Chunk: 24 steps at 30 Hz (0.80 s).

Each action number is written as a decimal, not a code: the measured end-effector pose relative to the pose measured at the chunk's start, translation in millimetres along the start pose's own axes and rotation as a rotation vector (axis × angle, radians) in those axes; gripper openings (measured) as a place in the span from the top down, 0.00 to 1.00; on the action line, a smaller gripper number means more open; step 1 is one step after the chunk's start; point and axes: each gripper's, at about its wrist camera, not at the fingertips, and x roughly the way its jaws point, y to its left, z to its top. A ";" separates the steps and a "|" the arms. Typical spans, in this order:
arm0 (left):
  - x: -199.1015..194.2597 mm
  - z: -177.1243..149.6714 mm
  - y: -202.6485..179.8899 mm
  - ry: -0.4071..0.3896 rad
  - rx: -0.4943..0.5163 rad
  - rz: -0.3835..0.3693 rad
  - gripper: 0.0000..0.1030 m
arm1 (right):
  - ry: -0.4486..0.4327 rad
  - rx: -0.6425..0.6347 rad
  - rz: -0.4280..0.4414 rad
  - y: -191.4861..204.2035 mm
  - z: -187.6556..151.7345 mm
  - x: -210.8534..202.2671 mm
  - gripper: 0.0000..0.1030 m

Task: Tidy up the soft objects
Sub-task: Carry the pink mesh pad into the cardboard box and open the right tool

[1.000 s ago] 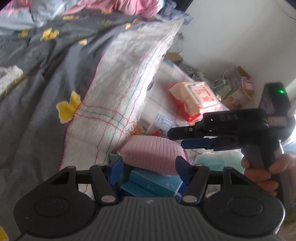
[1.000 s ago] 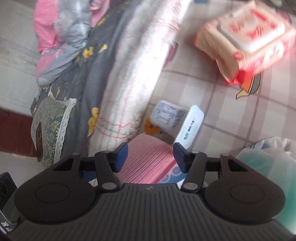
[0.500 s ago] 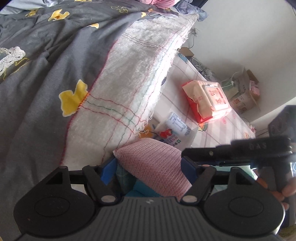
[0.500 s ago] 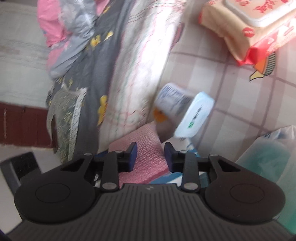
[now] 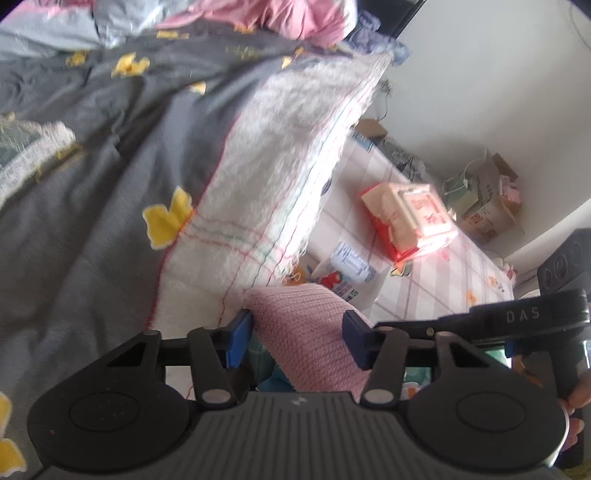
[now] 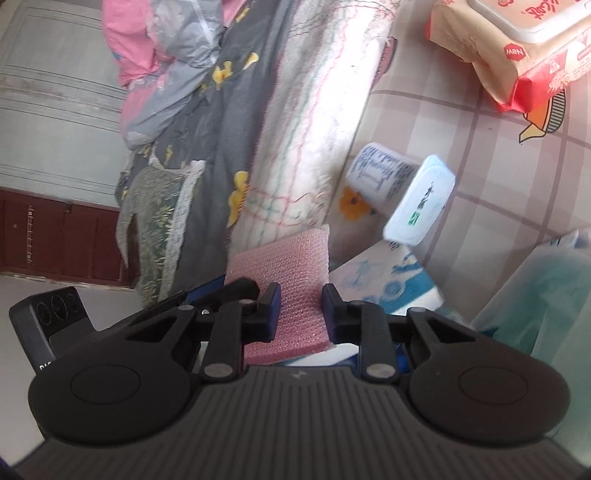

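Note:
A folded pink knit cloth [image 5: 306, 332] lies between the blue pads of my left gripper [image 5: 295, 338], whose jaws stand wide around it, touching its sides. In the right wrist view the same pink cloth [image 6: 284, 269] runs between the pads of my right gripper [image 6: 300, 314], whose jaws are narrowed onto it. The right gripper's body [image 5: 517, 317] shows at the right of the left wrist view. A white towel with red and green stripes [image 5: 280, 184] lies just beyond, on a grey quilt [image 5: 92, 184].
A checked sheet [image 6: 461, 122] holds a red wet-wipes pack [image 5: 410, 218], a small white bottle [image 6: 380, 173], a pale blue wipes pack [image 6: 421, 203] and a blue-patterned tissue pack [image 6: 388, 280]. A teal bag [image 6: 546, 295] is at the right. Pink and grey bedding [image 5: 221, 18] is piled behind.
My right gripper's jaws have narrowed onto the pink cloth. My left gripper has shifted, with the cloth staying between its pads, and the right gripper has dropped lower beside it.

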 end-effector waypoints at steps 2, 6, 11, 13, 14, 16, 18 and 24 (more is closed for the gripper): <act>-14.0 -1.3 -3.2 -0.027 0.010 -0.008 0.50 | -0.014 -0.010 0.015 8.6 -8.5 -10.1 0.79; -44.2 -7.7 -11.0 -0.078 0.023 -0.036 0.52 | -0.048 -0.027 0.030 24.6 -28.5 -30.2 0.80; -77.9 -19.4 -32.6 -0.122 0.055 -0.068 0.52 | -0.102 -0.033 0.051 37.0 -64.0 -63.2 0.80; -88.5 -24.9 -46.5 -0.136 0.076 -0.082 0.52 | -0.137 -0.036 0.059 40.2 -80.1 -82.1 0.80; -93.1 -27.8 -54.7 -0.140 0.086 -0.091 0.52 | -0.156 -0.037 0.062 39.6 -87.5 -91.7 0.80; -100.0 -35.1 -72.9 -0.147 0.113 -0.112 0.52 | -0.201 -0.026 0.073 35.7 -104.5 -114.9 0.80; -103.8 -41.3 -94.0 -0.146 0.138 -0.140 0.52 | -0.249 -0.011 0.083 27.1 -122.9 -139.7 0.80; -95.2 -68.3 -179.7 -0.119 0.257 -0.244 0.52 | -0.402 0.063 0.068 -18.1 -184.2 -221.9 0.80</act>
